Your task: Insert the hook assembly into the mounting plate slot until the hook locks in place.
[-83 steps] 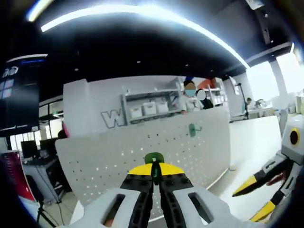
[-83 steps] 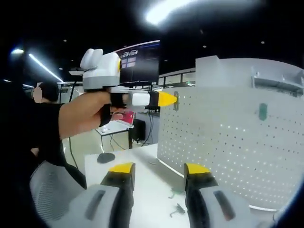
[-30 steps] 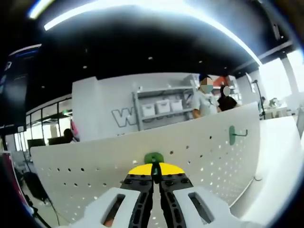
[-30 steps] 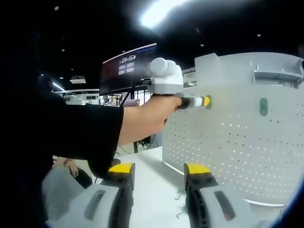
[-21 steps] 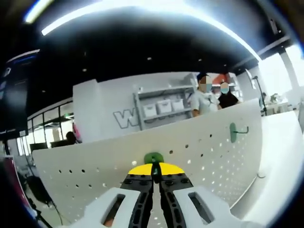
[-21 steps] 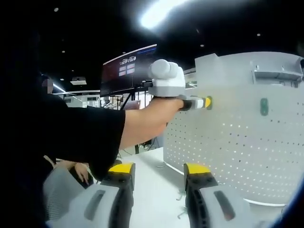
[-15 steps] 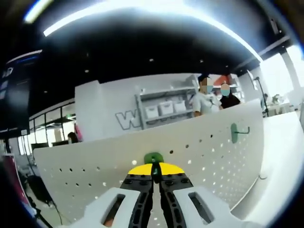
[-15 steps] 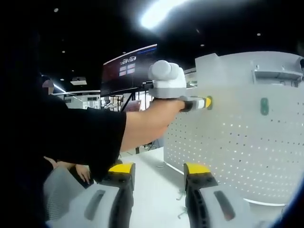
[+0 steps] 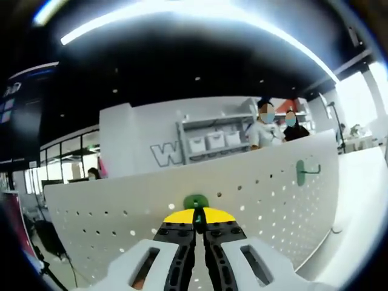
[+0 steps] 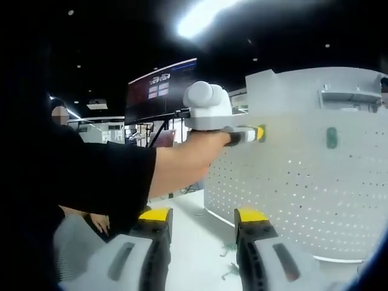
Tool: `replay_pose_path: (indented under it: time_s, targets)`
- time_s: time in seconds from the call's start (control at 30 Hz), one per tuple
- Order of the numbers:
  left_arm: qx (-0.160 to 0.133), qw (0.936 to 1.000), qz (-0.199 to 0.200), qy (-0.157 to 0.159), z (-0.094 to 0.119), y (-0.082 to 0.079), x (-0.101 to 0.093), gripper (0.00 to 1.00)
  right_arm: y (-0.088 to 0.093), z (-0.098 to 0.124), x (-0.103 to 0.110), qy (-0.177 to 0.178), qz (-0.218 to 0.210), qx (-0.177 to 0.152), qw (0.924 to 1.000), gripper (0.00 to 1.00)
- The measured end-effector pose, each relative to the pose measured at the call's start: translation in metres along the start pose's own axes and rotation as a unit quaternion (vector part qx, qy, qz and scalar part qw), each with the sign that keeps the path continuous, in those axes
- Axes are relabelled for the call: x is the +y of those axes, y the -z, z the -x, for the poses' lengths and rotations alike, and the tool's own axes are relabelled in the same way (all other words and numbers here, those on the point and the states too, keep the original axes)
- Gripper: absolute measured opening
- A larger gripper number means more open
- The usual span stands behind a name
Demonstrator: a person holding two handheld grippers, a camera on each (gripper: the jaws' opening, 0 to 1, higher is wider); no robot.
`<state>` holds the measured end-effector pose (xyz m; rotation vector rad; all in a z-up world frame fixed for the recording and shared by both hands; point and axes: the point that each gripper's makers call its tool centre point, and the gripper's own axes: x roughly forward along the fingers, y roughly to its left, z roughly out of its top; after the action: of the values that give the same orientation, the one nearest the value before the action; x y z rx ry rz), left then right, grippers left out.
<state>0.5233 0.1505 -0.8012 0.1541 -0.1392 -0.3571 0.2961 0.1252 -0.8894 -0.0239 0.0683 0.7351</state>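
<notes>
Pegboard [image 9: 267,200] stands upright on the table, so the green hook [image 9: 196,202] must be pushed in level near its top edge. Left gripper [image 9: 195,219], jaws clamped on that hook, presses it at the perforated face. Right gripper [image 10: 203,218] hangs back, jaws apart, holding nothing; another green hook [image 10: 331,137] sits mounted on the board.

Black sleeve [image 10: 103,176]; grey hand-held gripper [image 10: 257,133], yellow-tipped black jaws.
</notes>
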Motion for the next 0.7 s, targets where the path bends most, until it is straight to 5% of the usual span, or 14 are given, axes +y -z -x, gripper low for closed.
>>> replay_pose_path:
  time_s: [0.7]
  targets:
    - [0.004, 0.9992, -0.035, -0.020, 0.000, 0.000, -0.003, 0.04, -0.024, 0.019, -0.043, 0.098, 0.023, -0.047, 0.9938, 0.46]
